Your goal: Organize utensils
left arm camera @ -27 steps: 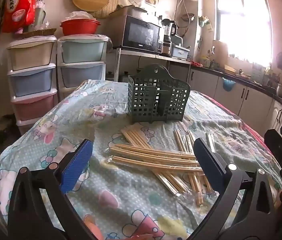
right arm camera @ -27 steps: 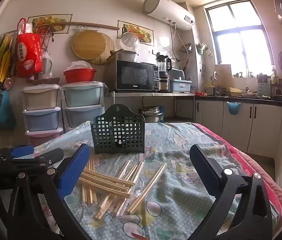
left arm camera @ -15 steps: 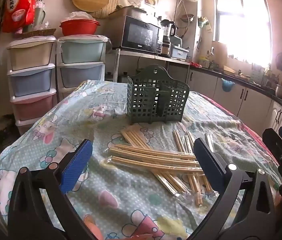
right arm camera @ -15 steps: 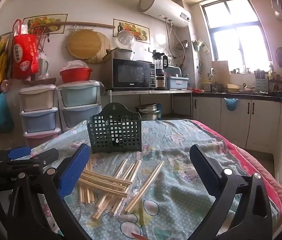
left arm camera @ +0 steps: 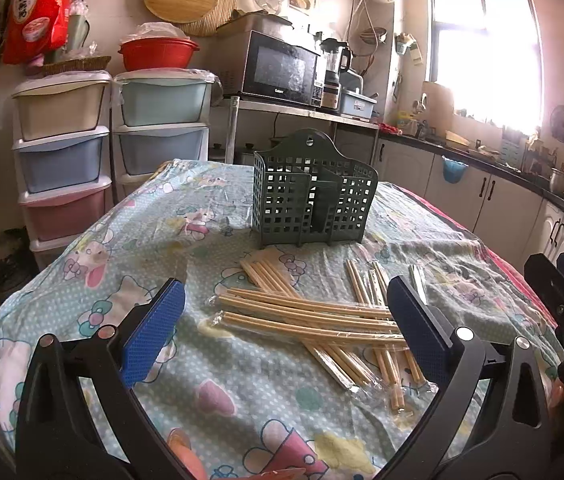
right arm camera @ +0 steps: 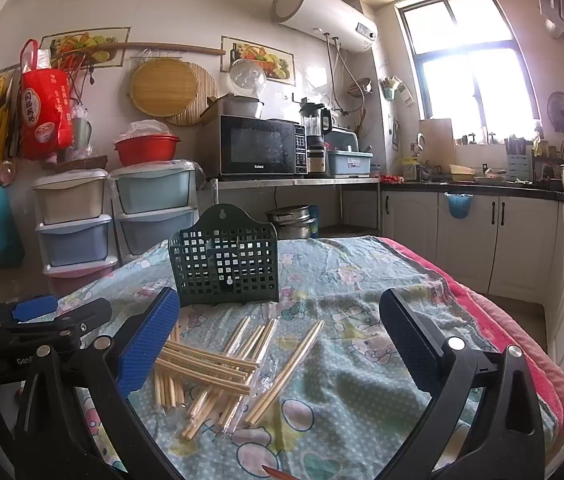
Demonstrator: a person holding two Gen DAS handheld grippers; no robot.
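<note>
Both wide-open, empty: left gripper (left arm camera: 284, 316) sits nearer the chopsticks (left arm camera: 306, 314), whose top pairs lie crosswise before its jaws

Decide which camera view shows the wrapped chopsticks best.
Left wrist view: the chopsticks lie spread out, seen from above. In the right wrist view the chopsticks look foreshortened, partly hidden behind a blue pad.

Dark green basket (left arm camera: 314, 204), pale chopsticks (left arm camera: 306, 312), cartoon-print teal tablecloth (left arm camera: 170, 216).
</note>
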